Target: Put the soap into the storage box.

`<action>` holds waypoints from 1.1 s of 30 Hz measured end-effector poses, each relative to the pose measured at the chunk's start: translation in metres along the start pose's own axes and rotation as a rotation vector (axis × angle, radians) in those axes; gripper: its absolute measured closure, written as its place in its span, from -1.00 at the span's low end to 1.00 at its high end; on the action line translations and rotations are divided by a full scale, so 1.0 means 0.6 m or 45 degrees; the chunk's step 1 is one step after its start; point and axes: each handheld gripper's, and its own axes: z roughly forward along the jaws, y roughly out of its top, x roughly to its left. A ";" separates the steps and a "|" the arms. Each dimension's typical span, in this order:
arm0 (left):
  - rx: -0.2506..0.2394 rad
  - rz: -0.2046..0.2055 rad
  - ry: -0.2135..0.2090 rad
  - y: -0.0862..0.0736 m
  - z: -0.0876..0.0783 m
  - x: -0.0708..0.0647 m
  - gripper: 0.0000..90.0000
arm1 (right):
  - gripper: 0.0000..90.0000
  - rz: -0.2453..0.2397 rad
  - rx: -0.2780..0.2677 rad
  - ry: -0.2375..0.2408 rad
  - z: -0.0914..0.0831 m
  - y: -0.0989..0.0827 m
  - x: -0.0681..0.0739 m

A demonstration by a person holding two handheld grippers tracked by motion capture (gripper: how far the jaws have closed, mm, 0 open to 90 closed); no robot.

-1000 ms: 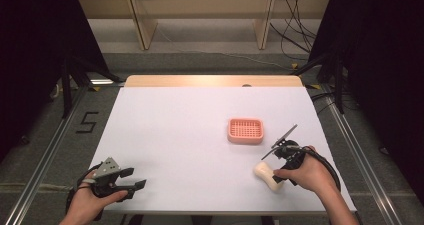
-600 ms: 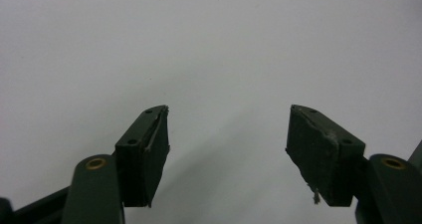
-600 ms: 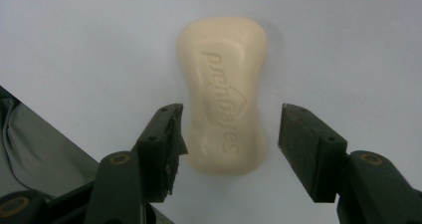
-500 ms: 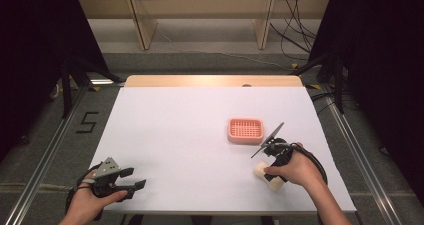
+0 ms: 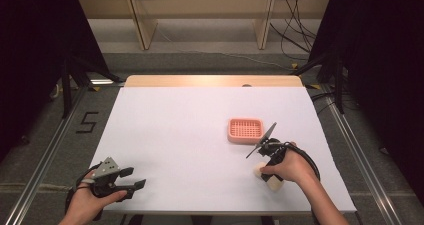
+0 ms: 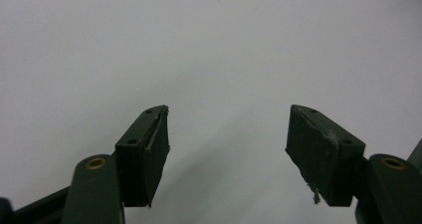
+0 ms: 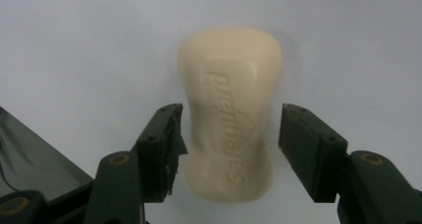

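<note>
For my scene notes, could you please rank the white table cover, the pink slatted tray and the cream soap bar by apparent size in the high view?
1. White table cover, by far the largest.
2. Pink slatted tray.
3. Cream soap bar, smallest, though the right hand and right gripper partly hide it.

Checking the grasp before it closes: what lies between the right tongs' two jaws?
The cream soap bar lies flat on the white table between the right tongs, jaws open either side; right gripper view.

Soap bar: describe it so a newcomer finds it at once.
On the white table, look at the near right corner, just nearer than the pink slotted plastic soap dish. The cream, waisted soap bar with embossed lettering lies flat between the right gripper fingers, the table's only pale rounded block.
</note>
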 end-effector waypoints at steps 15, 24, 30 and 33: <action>0.000 0.029 0.011 0.000 0.001 0.000 -0.27 | -0.02 -0.034 0.017 0.006 0.017 0.007 -0.001; -0.006 0.033 0.009 -0.001 0.002 0.000 -0.27 | 0.00 -0.037 0.040 -0.007 0.028 0.011 0.002; 0.001 0.031 0.010 0.000 0.001 0.001 -0.27 | 0.06 -0.063 0.038 -0.009 0.034 0.012 -0.001; 0.003 0.026 0.010 0.000 0.001 0.001 -0.27 | 0.07 -0.072 0.042 -0.020 0.035 0.012 -0.002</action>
